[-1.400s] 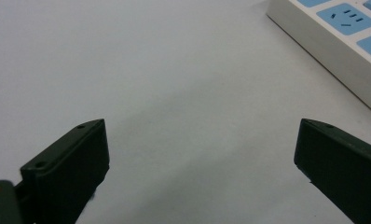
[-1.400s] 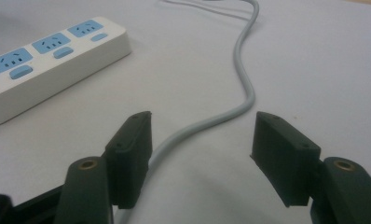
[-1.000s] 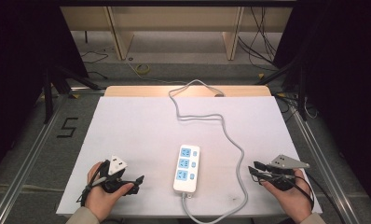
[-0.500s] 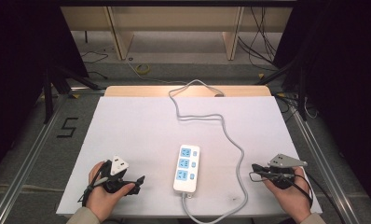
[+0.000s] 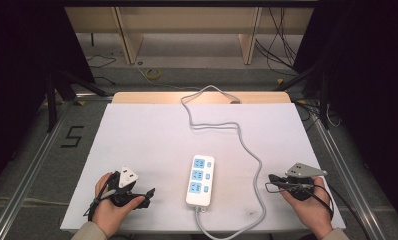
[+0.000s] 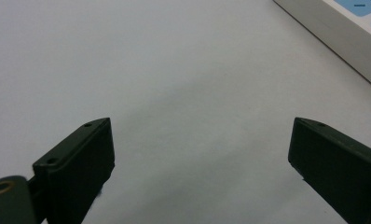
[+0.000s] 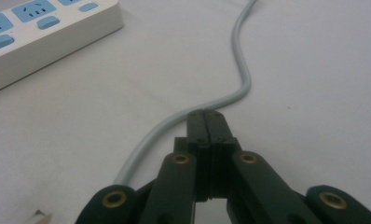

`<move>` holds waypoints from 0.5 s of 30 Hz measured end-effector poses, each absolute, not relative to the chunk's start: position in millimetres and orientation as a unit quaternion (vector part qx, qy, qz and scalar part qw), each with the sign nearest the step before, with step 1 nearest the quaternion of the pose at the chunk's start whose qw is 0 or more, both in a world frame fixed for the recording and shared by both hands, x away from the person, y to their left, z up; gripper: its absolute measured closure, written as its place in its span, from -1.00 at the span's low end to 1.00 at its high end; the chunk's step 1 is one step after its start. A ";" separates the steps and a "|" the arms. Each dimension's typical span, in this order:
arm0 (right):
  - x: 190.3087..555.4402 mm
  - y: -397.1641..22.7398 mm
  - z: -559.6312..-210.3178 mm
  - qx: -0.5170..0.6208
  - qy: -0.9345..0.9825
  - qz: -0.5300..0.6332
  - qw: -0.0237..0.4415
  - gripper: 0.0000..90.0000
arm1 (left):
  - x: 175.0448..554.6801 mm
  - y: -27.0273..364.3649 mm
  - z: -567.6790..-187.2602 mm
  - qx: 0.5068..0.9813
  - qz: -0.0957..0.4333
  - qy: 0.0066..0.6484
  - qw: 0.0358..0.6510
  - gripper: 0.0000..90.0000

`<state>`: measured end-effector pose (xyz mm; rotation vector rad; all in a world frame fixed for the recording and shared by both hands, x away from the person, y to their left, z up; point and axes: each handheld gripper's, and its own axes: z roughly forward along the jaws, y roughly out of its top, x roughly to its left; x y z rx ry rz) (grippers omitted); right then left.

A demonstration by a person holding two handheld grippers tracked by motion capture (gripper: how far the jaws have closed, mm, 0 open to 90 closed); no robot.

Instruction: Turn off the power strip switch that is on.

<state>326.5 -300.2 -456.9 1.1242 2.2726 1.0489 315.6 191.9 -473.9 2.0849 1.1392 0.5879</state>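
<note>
White power strip (image 5: 200, 181) at table centre-front, grey cord (image 5: 247, 150) looping right.
Left gripper (image 5: 146, 194) jaws wide, nothing between; right gripper (image 5: 272, 178) just closed empty beside cord. Judgement: reopen right, square both to strip's long sides, approach low, avoid snagging cord.

Left hand-held gripper (image 5: 148, 192) agape, right hand-held gripper (image 5: 271, 178) closed

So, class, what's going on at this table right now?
A person sits at a white table with a gripper in each hand. A white power strip lies between the hands, its grey cord looping away towards the far edge. The left gripper rests open, with nothing between its jaws. The right gripper is shut and empty, its tip just beside the cord. Neither touches the strip.
</note>
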 end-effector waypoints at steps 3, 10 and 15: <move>327.3 -298.4 -456.1 0.400 0.813 0.375 0.196 1.00 | 315.7 191.6 -473.7 0.802 0.227 0.437 0.339 -0.85; 330.7 -293.0 -455.0 0.399 0.815 0.376 0.190 1.00 | 316.1 190.3 -474.1 0.804 0.226 0.434 0.338 -0.85; 331.8 -291.1 -454.1 0.399 0.815 0.376 0.189 1.00 | 316.0 190.3 -473.5 0.801 0.229 0.435 0.342 -0.84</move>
